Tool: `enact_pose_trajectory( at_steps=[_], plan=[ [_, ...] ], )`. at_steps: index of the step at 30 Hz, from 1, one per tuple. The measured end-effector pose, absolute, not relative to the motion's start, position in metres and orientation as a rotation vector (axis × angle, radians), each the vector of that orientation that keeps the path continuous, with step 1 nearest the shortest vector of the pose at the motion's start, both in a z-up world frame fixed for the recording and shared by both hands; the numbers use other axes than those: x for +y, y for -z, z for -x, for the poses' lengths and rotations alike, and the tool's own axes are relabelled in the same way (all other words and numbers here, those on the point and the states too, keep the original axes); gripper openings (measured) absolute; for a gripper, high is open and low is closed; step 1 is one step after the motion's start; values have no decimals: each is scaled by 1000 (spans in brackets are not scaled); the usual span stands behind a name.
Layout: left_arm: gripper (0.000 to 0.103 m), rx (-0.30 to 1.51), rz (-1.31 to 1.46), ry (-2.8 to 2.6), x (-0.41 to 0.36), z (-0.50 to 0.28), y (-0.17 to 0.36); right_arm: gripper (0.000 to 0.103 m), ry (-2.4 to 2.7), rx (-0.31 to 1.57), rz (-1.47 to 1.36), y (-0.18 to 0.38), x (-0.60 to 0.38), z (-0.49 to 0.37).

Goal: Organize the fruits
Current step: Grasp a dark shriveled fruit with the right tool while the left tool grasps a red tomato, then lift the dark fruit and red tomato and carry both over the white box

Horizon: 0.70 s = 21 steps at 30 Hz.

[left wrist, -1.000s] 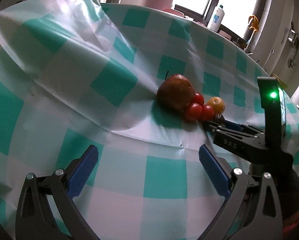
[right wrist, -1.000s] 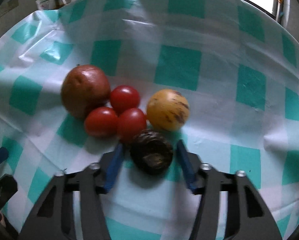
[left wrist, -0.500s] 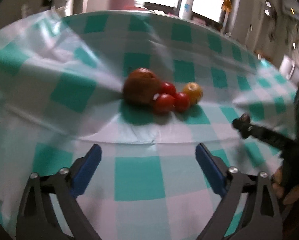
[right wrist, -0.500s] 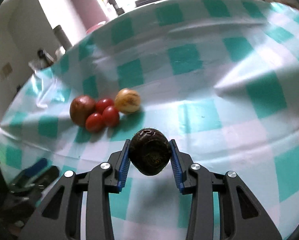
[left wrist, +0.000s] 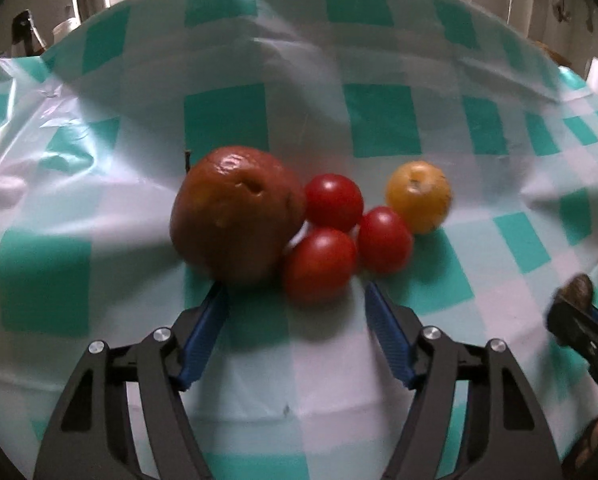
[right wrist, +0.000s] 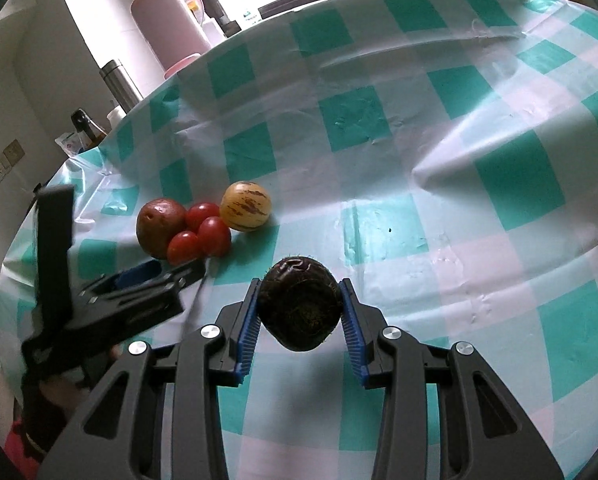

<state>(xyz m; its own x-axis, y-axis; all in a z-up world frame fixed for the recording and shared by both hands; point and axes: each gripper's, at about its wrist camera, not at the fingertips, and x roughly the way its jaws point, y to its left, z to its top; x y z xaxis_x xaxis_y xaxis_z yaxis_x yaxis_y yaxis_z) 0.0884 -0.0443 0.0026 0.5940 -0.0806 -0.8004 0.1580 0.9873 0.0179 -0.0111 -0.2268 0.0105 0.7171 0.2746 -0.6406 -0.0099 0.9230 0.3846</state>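
The right gripper [right wrist: 299,312] is clamped on a dark brown, rough, round fruit [right wrist: 298,307], its blue pads pressing both flanks, held clear of the teal-and-white checked plastic tablecloth [right wrist: 439,152]. The fruit looks firm and light, its coarse skin unlikely to slip; the widest middle is the right hold. The left gripper [left wrist: 297,308] is closing, nothing yet between its jaws, just short of the nearest red cherry tomato [left wrist: 319,266]. Beside that tomato, touching, sits a big brownish-red apple [left wrist: 235,216]; soft, easily bruised.
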Motion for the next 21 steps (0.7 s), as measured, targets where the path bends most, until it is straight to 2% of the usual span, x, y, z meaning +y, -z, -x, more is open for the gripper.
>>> enact_pose_trajectory(
  at_steps=[6, 7, 8, 9, 10, 21],
  plan=[
    [69, 928, -78, 148, -39, -103, -1, 39, -158, 763, -367, -10, -226, 10],
    [62, 924, -80, 153, -39, -102, -1, 39, -158, 763, -368, -10, -226, 10],
    [59, 920, -80, 163, -39, -99, -1, 39, -158, 763, -367, -10, -226, 10],
    [50, 917, -79, 172, -37, -95, -2, 39, -158, 763, -368, -10, -226, 10],
    [35, 910, -73, 179, -36, -90, -2, 39, -159, 763, -368, -10, -225, 10],
    [36, 838, 66, 216, -11, -20, -9, 39, -196, 743, -375, -9, -225, 16]
  ],
)
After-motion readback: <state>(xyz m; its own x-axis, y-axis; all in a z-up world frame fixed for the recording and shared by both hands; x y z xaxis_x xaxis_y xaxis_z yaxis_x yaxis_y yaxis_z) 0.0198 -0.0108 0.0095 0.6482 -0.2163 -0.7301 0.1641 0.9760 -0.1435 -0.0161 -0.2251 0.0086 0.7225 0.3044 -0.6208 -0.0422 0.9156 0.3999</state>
